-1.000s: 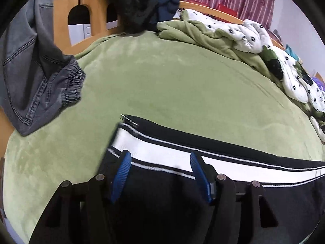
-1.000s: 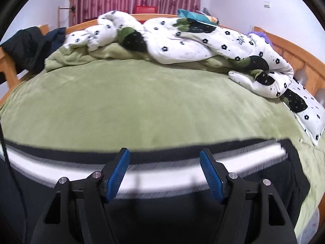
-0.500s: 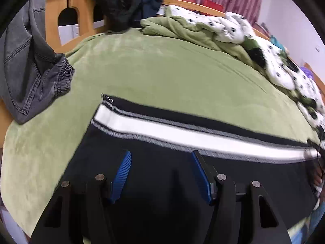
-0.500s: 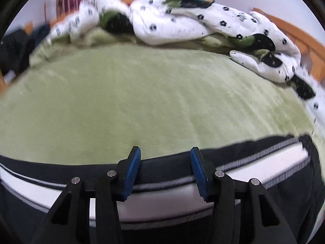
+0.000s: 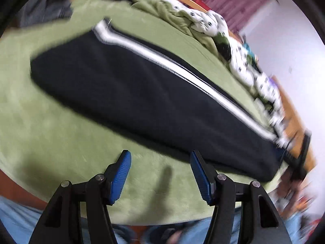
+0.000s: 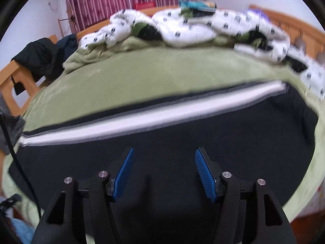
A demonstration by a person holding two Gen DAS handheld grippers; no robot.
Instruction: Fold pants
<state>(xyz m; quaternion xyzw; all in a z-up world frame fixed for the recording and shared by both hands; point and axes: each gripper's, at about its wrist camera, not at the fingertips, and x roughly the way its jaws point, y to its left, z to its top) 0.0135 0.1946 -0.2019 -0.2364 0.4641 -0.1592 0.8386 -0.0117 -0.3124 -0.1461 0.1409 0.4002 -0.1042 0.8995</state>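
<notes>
My left claw [image 5: 159, 172] stands about half wide with nothing between its blue pads [image 5: 119, 178]; below it I see only the green blanket [image 5: 50, 142]. The pants [image 5: 142, 93] lie just beyond the tips, from 10 o'clock to 3 o'clock across the left view, flat on the blanket, black with a white stripe [image 5: 182, 69] along the far edge. The picture is blurred.

My right claw [image 6: 163, 172] is opening now, and its pads [image 6: 205, 174] are apart and press on nothing. It hangs over the black cloth of the pants [image 6: 223, 138], which fill the right view from 9 o'clock to 3 o'clock; if the tips touch the cloth I cannot tell. The stripe [image 6: 142, 120] runs at 12 o'clock from the claw. Beyond it is the blanket [image 6: 142, 77], then a white spotted quilt [image 6: 193, 30] in a heap at the far side of the bed. A dark jacket [image 6: 40, 59] hangs on the wooden frame [image 6: 12, 81] at 10 o'clock.
</notes>
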